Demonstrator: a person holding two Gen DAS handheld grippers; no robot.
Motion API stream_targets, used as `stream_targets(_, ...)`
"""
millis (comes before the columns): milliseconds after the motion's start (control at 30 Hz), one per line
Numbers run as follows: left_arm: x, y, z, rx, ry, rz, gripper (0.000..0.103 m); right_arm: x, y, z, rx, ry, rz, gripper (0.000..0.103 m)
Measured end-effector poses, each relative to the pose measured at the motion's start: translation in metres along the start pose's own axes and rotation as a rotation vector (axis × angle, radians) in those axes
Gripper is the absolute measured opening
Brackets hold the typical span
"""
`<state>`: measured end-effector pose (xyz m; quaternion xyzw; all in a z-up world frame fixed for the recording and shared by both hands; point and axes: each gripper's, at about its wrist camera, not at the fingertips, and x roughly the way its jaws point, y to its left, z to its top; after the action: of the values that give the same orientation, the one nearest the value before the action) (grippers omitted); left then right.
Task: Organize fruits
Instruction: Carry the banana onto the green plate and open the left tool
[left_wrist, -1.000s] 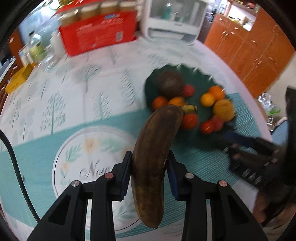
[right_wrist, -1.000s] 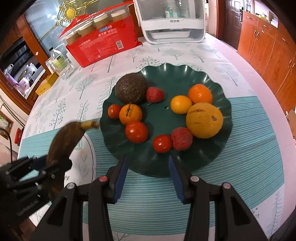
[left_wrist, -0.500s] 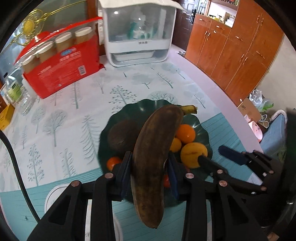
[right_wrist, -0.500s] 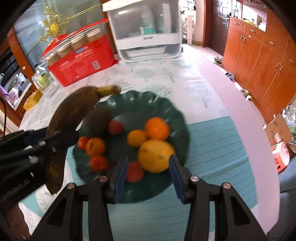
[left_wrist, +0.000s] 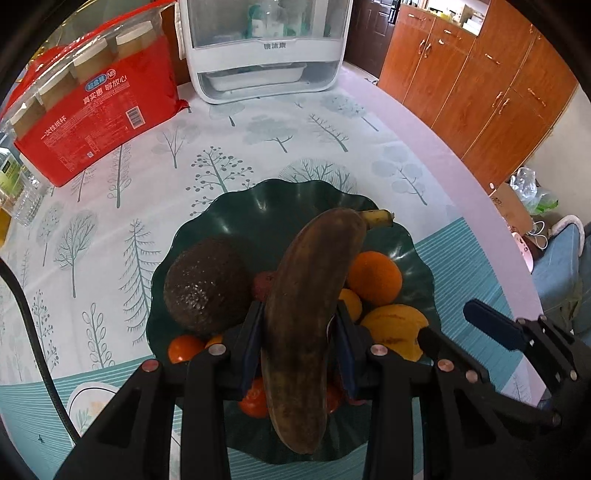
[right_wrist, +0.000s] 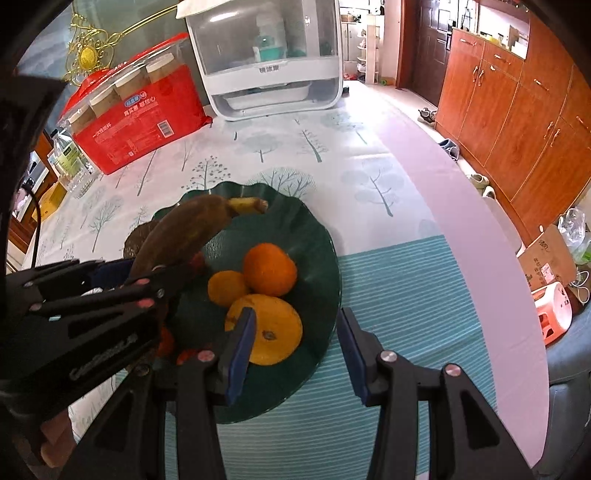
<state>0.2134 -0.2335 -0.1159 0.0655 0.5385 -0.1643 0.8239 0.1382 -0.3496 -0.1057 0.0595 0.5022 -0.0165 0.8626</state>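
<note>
Brown banana (left_wrist: 306, 314) clamped in left gripper (left_wrist: 299, 347) above plate (left_wrist: 236, 214) (right gripper (right_wrist: 291, 347) parted, empty).

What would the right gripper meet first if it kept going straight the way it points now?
Probably the near right rim of the green plate, beside the large yellow fruit. The right gripper has open, empty jaws; that rim lies between them. Depth is unclear, so its left jaw might graze the fruit first.

I note a brown-black overripe banana (left_wrist: 306, 317) with yellow stem; dark green scalloped plate (left_wrist: 280, 199); worktop cloth (left_wrist: 258, 140) white with grey trees, teal stripes.
</note>
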Motion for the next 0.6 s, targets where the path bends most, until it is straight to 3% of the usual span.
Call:
stream_targets(267, 0.008, 0.001, 0.001, -0.005, 0.029, 0.038, 0.037, -0.002, 0.004, -0.005, -0.014, 0.001, 0.017, 0.046)
stream_targets(400, -0.005, -0.002, 0.001, 0.024, -0.021, 0.058, 0.065, -0.004, 0.008, -0.005, -0.022, -0.001, 0.022, 0.046)
stream_targets(600, -0.023, -0.004, -0.002, 0.057, -0.057, 0.074, 0.075, -0.011, 0.014, -0.008, -0.033, -0.01, 0.024, 0.046)
